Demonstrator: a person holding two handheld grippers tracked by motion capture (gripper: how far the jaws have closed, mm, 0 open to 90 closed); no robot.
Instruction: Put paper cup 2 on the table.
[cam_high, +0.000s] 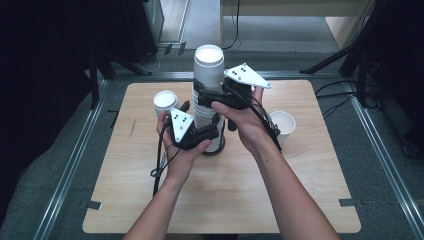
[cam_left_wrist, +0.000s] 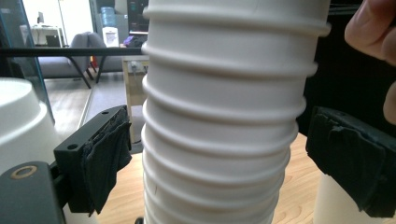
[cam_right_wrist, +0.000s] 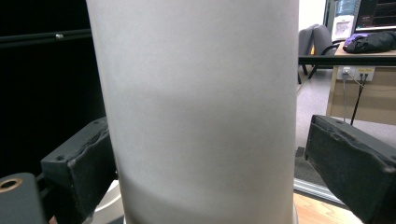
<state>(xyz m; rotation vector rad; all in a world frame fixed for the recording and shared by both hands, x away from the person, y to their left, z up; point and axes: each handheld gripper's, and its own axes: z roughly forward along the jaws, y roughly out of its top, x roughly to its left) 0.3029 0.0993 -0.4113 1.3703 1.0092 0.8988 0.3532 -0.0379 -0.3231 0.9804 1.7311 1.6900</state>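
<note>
Cup stack (cam_high: 208, 95) upright mid-table (cam_high: 150, 210). Left gripper (cam_high: 205, 134) straddles its lower ribbed rims (cam_left_wrist: 219, 135); right gripper (cam_high: 212, 95) straddles the smooth top cup (cam_right_wrist: 201, 112). Gripper views: pads (cam_left_wrist: 107, 158) stand just clear of the wall, nothing clamped. High view adds two single cups (cam_high: 165, 102), (cam_high: 283, 125). No legible writing.

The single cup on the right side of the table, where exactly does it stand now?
In the high view the cup stands upright near the table's right edge, right of the tall cup stack and just beyond the person's right wrist.
</note>
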